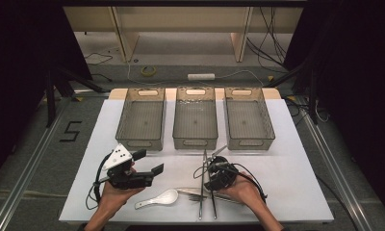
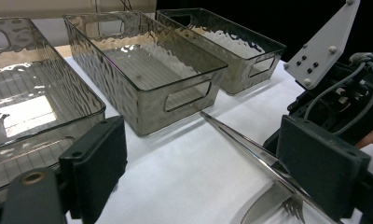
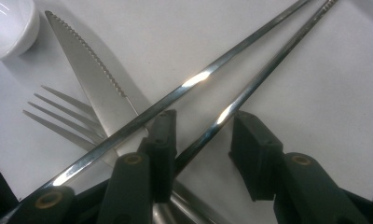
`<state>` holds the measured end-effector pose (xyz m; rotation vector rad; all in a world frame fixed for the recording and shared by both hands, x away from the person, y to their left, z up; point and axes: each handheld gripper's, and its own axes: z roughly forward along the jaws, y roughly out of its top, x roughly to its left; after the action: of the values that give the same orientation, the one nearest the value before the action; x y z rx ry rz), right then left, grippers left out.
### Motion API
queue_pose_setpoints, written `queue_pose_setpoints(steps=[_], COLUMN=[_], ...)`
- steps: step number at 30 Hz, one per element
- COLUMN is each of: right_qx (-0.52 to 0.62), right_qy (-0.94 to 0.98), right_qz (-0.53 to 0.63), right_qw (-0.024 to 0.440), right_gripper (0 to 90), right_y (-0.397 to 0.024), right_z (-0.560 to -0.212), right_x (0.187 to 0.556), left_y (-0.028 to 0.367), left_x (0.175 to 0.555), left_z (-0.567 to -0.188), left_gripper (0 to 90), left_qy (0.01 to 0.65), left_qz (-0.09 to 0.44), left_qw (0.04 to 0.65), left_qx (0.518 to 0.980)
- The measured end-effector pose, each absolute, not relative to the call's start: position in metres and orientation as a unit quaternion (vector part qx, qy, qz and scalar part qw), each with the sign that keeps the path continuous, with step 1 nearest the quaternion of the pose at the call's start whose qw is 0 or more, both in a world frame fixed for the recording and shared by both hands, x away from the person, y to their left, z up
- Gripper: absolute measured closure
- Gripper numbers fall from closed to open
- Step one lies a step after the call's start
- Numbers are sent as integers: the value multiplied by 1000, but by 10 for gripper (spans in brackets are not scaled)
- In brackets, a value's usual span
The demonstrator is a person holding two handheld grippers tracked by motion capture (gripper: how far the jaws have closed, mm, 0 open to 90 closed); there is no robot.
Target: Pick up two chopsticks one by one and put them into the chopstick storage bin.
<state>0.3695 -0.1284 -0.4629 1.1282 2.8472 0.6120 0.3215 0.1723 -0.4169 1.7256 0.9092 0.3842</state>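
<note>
Three smoky-grey, ripple-patterned bins [image 1: 195, 122] at centre frame on a white bench [image 1: 287, 183]; silver chopsticks [image 3: 231, 70], a serrated silver knife [image 3: 96, 88] and a glossy white spoon [image 1: 157, 198] below; black grippers [image 1: 133, 175].

A: Where do the three clear ribbed plastic bins [image 1: 195, 126] sit?

B: Side by side at the far side of the white table sheet [image 1: 287, 178].

A: And nearer?

B: A white ceramic spoon [image 1: 158, 198] lies left of a steel fork [image 1: 194, 197] and serrated steel knife [image 3: 89, 74]; two long metal chopsticks [image 1: 202, 185] lie across them.
</note>
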Motion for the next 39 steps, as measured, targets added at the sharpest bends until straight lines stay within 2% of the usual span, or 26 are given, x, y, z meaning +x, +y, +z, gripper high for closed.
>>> queue_pose_setpoints(steps=[25,39], right_qx=[373,353], right_qy=[908,914], right_qz=[190,198], right_qw=[17,23], right_gripper=[843,864], right_y=[-134,-137], right_z=[-463,-458], right_x=[376,375], left_y=[173,173], left_x=[321,321], left_z=[-416,-416], left_gripper=[154,154], left_qy=[381,380], left_qz=[164,164], left_qw=[545,545], left_qx=[728,729])
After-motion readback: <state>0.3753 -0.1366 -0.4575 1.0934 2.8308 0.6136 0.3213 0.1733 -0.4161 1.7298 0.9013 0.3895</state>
